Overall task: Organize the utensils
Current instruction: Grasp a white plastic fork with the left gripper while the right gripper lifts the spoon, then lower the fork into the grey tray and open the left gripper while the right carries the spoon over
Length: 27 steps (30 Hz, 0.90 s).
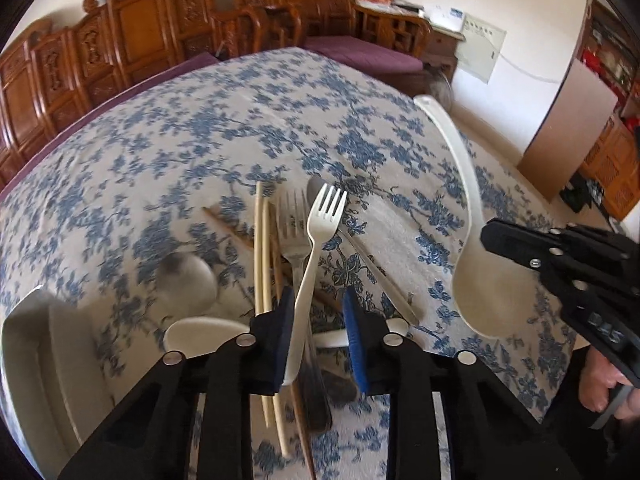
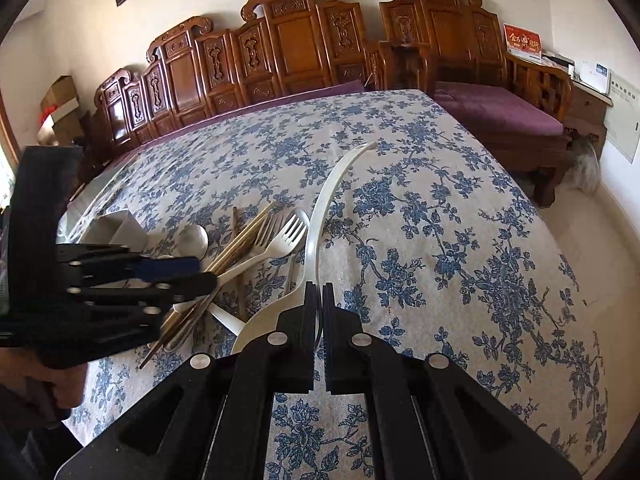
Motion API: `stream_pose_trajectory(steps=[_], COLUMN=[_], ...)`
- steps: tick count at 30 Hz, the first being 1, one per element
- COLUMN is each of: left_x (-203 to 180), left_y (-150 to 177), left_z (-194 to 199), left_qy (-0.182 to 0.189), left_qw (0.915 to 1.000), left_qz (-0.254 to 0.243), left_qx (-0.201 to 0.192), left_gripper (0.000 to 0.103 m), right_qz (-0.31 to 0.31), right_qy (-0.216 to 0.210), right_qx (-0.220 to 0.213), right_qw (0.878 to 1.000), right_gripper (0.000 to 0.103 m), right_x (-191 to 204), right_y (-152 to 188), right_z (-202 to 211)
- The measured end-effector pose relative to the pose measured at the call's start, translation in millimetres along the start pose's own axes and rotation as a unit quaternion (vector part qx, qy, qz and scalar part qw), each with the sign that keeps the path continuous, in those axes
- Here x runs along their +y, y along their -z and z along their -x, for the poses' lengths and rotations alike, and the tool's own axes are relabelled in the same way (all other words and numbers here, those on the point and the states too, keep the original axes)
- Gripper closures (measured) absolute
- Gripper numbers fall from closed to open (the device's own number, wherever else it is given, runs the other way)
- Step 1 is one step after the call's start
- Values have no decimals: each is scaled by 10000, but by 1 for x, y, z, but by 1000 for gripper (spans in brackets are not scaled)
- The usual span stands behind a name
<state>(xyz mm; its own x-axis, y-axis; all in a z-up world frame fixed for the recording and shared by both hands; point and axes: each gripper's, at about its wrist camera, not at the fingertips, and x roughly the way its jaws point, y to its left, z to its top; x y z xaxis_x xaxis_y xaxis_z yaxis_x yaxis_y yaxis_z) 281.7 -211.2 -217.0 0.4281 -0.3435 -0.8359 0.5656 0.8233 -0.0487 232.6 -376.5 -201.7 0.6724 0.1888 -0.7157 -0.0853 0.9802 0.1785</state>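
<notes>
Left wrist view: the left gripper (image 1: 316, 328) stood with its jaws spread wide, the white plastic fork (image 1: 316, 256) rising between the pads, its handle leaning against the left pad (image 1: 280, 332); whether it was truly gripped could not be told. Just ahead of the fingertips lay the heap on the floral tablecloth (image 1: 200, 128): pale chopsticks (image 1: 260, 252), a metal fork (image 1: 290, 232) and a metal spoon (image 1: 188, 276) off to the left. A white tray (image 1: 36, 344) sat at the near left. To the right, the right gripper (image 1: 516, 248) held a white ladle-like spoon (image 1: 468, 248), bowl low, handle pointing away.

Right wrist view: the right gripper (image 2: 319, 312) was pinched nearly closed on the rim of the white spoon's (image 2: 316, 232) bowl, its handle curving forward past the fingertips. To the left, the left gripper (image 2: 188, 276) hovered over the pile of chopsticks (image 2: 240, 244) and forks (image 2: 280, 240), beside the metal spoon (image 2: 194, 240). A grey compartment organizer (image 2: 116, 228) stood further left.
</notes>
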Motion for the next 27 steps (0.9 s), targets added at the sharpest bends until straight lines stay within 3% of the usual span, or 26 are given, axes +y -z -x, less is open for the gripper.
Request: stream_pose_trajectory(steps=[10,22,27], left_x=[-3,-8,-1], left_y=[-6,-5,-4], left_z=[-26,-24,-16], left_qy=[-409,-507,-516], left_qw=[9983,9969,9979], left_qz=[-308,-460,-265], left_qx=[274,374,297], left_gripper=[94,95,95], right_qz=[-78,-82,-74], right_qy=[-103,-127,-146], right_qx=[-55,-55,-54], right_qw=[9999,9999,9999], right_gripper=[99,99,99], right_x=[-2,0,3], right_y=[-1,-1,0], right_z=[2,2,3])
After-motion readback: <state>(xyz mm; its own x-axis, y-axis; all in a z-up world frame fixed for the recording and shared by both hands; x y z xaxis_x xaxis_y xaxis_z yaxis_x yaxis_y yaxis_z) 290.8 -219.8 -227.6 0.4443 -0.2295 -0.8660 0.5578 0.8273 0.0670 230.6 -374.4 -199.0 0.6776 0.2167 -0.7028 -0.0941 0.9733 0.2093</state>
